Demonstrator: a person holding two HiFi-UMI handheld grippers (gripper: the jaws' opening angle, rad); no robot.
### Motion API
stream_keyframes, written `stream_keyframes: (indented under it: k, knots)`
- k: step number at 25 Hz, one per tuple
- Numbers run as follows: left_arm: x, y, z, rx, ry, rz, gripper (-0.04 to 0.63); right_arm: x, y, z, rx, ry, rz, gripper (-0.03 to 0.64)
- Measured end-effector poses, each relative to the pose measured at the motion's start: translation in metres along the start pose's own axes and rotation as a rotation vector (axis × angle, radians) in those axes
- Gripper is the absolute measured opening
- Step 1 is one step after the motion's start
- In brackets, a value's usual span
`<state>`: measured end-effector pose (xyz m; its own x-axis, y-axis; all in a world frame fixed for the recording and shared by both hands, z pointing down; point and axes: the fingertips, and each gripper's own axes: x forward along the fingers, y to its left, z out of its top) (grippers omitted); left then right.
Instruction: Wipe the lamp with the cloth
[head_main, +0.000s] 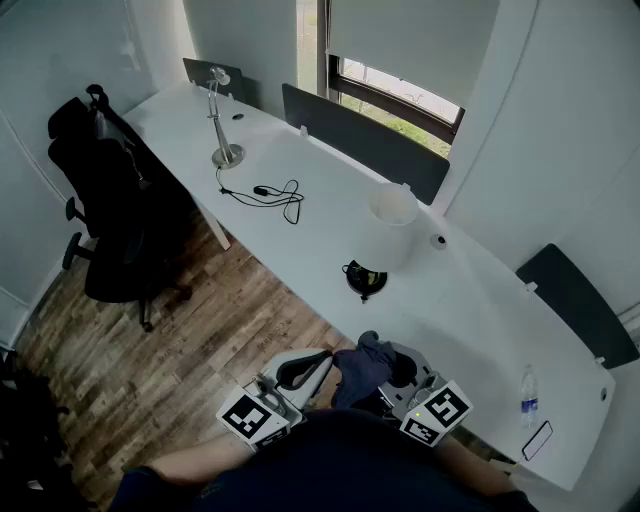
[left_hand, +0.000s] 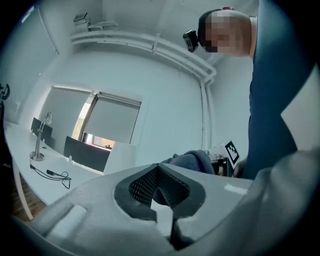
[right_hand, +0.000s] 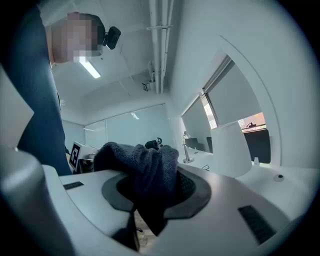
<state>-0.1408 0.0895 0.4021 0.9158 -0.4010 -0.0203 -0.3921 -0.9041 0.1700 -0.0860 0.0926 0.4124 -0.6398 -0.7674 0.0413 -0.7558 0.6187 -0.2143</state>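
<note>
The lamp, with a white shade (head_main: 392, 222) and a black base (head_main: 366, 280), stands on the white desk (head_main: 330, 190) ahead of both grippers. A dark blue cloth (head_main: 362, 366) is bunched between the jaws of my right gripper (head_main: 397, 366), which is shut on it. In the right gripper view the cloth (right_hand: 145, 170) fills the jaws, and the lamp shade (right_hand: 230, 150) is to the right. My left gripper (head_main: 303, 370) is held beside it, off the desk's near edge. Its pads (left_hand: 150, 186) are together with nothing between them. The shade (left_hand: 120, 157) shows beyond.
A silver desk lamp (head_main: 222, 120) stands at the desk's far left end, with a black cable (head_main: 275, 194) nearby. A water bottle (head_main: 528, 394) and a phone (head_main: 537, 440) lie at the right end. A black office chair (head_main: 105, 210) stands on the wood floor at left.
</note>
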Motion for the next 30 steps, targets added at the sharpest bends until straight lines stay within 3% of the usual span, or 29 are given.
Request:
stream_keyframes:
  k: [15, 30]
  knots:
    - [0.021, 0.008, -0.004, -0.007, 0.009, -0.005, 0.006, 0.002, -0.023, 0.001, 0.014, 0.003, -0.011, 0.121]
    - [0.080, 0.028, 0.004, 0.012, 0.042, 0.036, 0.006, 0.002, -0.101, 0.018, 0.033, -0.009, -0.015, 0.121]
